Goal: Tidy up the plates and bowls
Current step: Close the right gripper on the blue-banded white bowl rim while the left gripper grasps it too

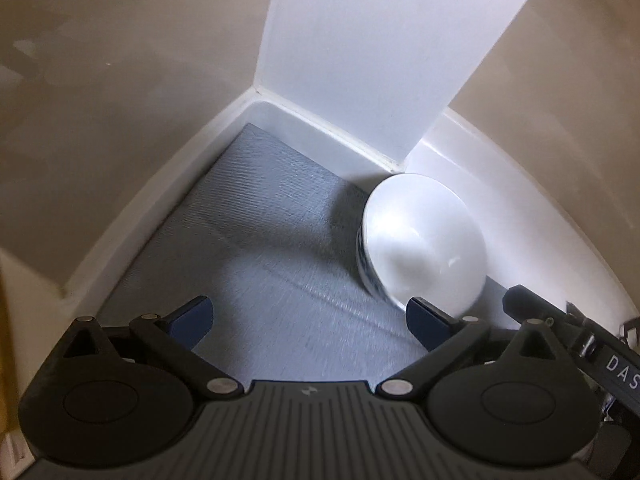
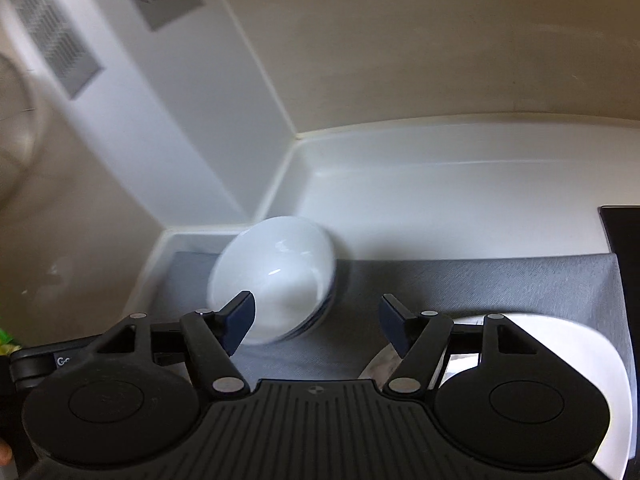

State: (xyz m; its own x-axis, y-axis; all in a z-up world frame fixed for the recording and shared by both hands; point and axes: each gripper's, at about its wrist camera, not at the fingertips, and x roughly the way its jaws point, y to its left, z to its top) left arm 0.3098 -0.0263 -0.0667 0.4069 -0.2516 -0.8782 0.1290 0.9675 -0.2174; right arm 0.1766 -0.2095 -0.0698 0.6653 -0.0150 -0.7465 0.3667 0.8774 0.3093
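Left gripper (image 1: 309, 322): pointed forward and down over the grey mat (image 1: 256, 248), toward the inner corner of the white counter (image 1: 460, 168); its jaws stood wide apart with nothing between them.
Left fingers: the right-hand blue pad (image 1: 426, 324) lay just in front of the bowl's near rim; contact could not be told.
Right gripper (image 2: 317, 322): angled down over the same mat (image 2: 480, 284), jaws spread and empty.
Right fingers: the left-hand blue pad (image 2: 240, 322) overlapped the bowl's near edge in view; whether it touched could not be told.
Bowl (image 1: 422, 246): white, with a dark pattern on its outer wall, upright on the mat close to the corner where the white pillar (image 1: 360, 60) met the counter; it appeared blurred (image 2: 276, 276).
Plate (image 2: 552, 360): white, at the right gripper's lower right, partly hidden behind its body.
Other gripper: the right gripper's black body (image 1: 580, 344) showed at the left view's right edge, beside the bowl.
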